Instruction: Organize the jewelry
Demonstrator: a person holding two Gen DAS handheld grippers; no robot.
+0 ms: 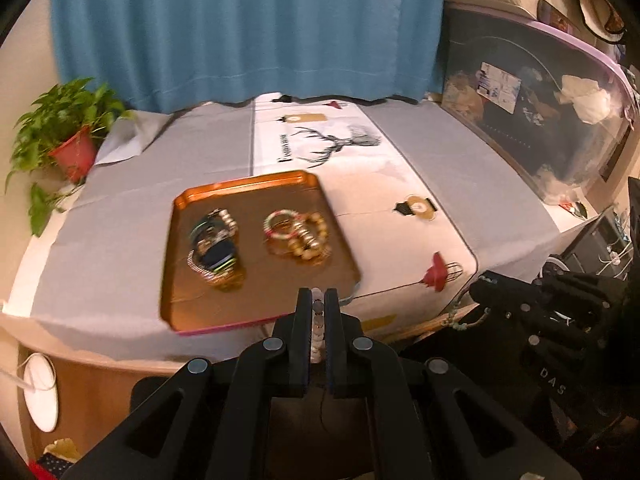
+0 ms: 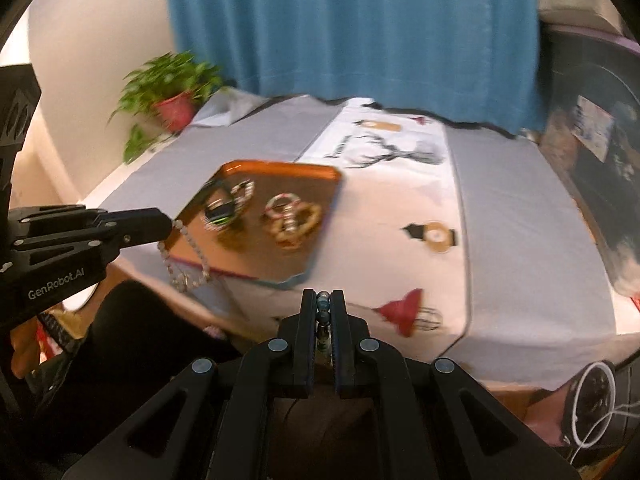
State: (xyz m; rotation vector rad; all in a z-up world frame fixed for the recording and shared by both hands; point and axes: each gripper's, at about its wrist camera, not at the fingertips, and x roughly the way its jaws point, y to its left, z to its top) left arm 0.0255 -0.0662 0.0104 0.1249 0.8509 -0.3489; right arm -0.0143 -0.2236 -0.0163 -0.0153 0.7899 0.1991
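Observation:
An orange tray point(image 1: 188, 200) point(image 2: 328, 172) lies on the covered table. It holds two heaps of bracelets: a dark and gold heap on the left point(image 1: 214, 246) point(image 2: 228, 206) and a red and gold heap on the right point(image 1: 298, 234) point(image 2: 290, 216). My left gripper point(image 1: 318, 294) is shut on a pale bead bracelet point(image 1: 317, 328), which hangs as a loop from it in the right wrist view point(image 2: 186, 256). My right gripper point(image 2: 323, 296) is shut on a dark green bead bracelet point(image 2: 323, 312), which dangles in the left wrist view point(image 1: 466, 322). Both grippers hover before the table's near edge.
A potted plant point(image 1: 68, 140) point(image 2: 172, 96) stands at the table's far left corner. A blue curtain point(image 1: 248, 28) hangs behind. A large clear storage box point(image 1: 540, 120) stands along the right side. The cloth point(image 1: 460, 160) bears a deer print in the middle.

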